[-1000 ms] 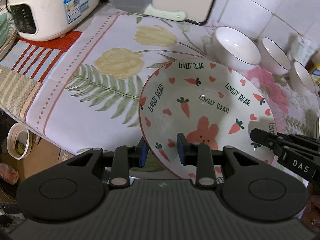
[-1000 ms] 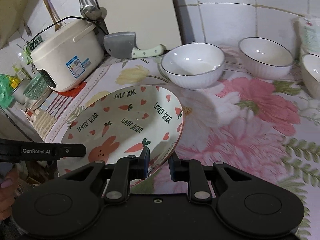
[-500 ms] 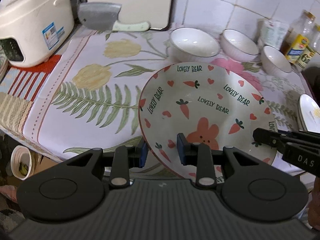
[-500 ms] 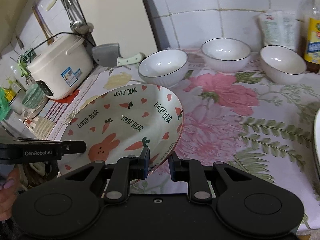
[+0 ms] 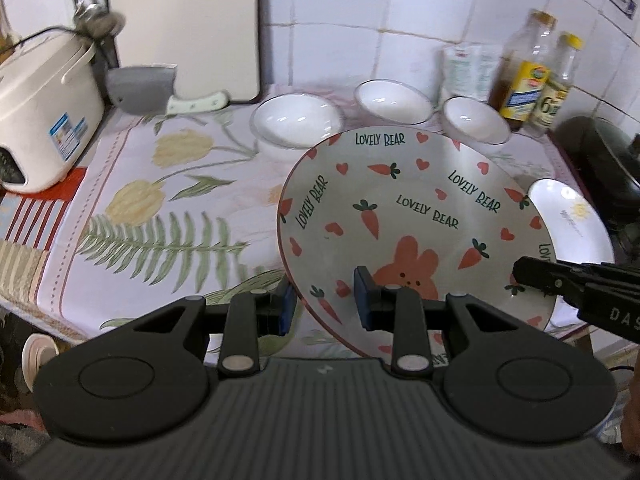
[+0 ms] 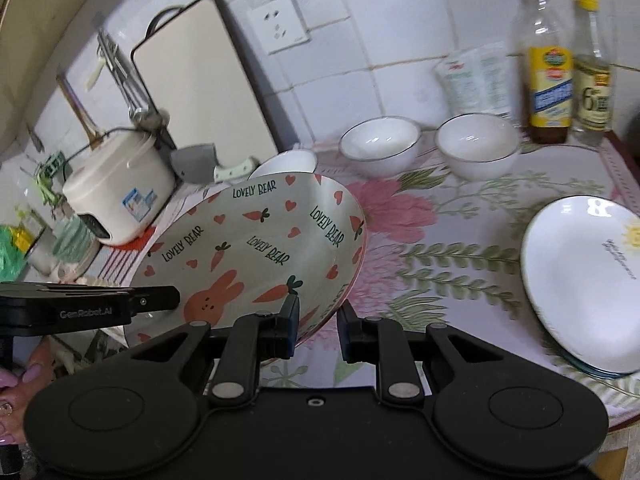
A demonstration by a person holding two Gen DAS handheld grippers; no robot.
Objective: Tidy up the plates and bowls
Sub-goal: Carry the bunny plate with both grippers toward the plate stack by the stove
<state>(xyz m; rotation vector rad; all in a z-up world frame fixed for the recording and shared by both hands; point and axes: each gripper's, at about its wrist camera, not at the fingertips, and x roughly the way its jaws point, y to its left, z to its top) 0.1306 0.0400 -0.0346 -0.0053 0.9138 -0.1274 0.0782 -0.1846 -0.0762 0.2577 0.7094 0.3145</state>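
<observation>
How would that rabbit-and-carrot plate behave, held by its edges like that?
The plate looks like glazed ceramic, so probably stiff, fairly heavy and breakable if dropped. Its glossy rim may be slippery; the left gripper and right gripper each pinch only a short stretch of rim, so it could tilt or slip.

Carrot plate [image 5: 404, 200] – "LOVELY BEAR"; left gripper [image 6: 86, 312] – "GenRobot.AI"; right gripper [image 5: 616, 314] – "DAS".

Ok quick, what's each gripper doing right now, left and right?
Left gripper: closed on the near rim of the carrot-and-bunny plate.
Right gripper: closed on the same plate's opposite rim.
</observation>
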